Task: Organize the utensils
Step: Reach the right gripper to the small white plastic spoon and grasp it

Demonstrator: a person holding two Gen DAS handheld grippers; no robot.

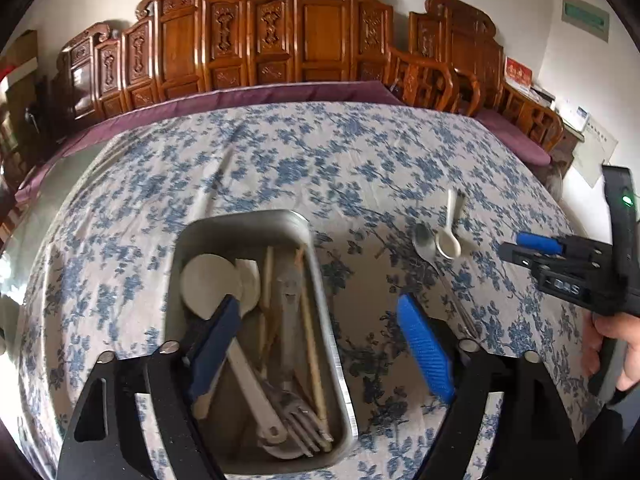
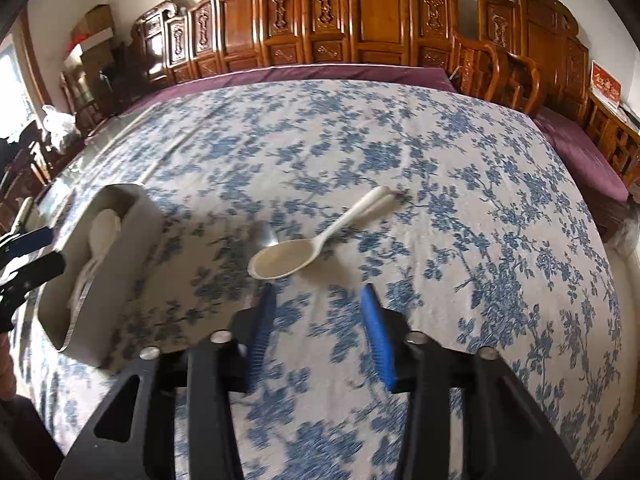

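A: Left wrist view?
B: Left gripper (image 1: 320, 344) spread wide, holding nothing, tilted down over the grey rectangular metal tray (image 1: 324, 280) of utensils. Right gripper (image 1: 520, 246) at three o'clock, a hand (image 1: 612, 344) on its handle.
A: Right wrist view?
B: Right gripper (image 2: 316, 332) about half open, empty, angled down. The cream plastic spoon (image 2: 288, 260) lies at twelve o'clock on the blue floral tablecloth (image 2: 460, 240); tray at nine.
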